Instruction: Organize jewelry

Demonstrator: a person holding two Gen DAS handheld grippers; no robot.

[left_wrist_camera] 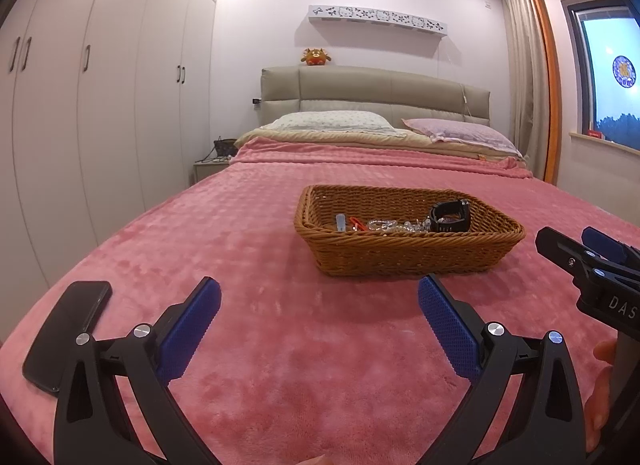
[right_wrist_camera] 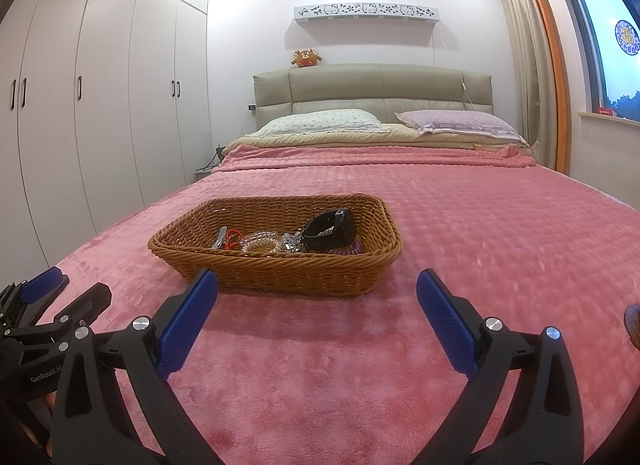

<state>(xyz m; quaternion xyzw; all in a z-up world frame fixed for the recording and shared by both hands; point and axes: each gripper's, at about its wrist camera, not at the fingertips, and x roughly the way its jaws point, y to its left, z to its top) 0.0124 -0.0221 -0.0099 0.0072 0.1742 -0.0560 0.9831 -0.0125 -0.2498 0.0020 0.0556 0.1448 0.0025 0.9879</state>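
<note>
Jewelry [right_wrist_camera: 276, 240] sits tangled in wicker basket [right_wrist_camera: 280, 277] on the bed; left gripper [left_wrist_camera: 320, 321] and right gripper [right_wrist_camera: 318, 315] both jaws apart, empty; we judge beads light, slippery; pinch black watch [right_wrist_camera: 330, 231] strap.

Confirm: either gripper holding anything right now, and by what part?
Nothing held. Left gripper and right gripper are both open and empty above the pink blanket; the jewelry sits in the wicker basket.

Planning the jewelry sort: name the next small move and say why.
Probably ease the right gripper forward to the wicker basket. Both grippers are open and empty, the left gripper farther off, and the black watch stands tallest among the pieces, easiest to pinch.
</note>
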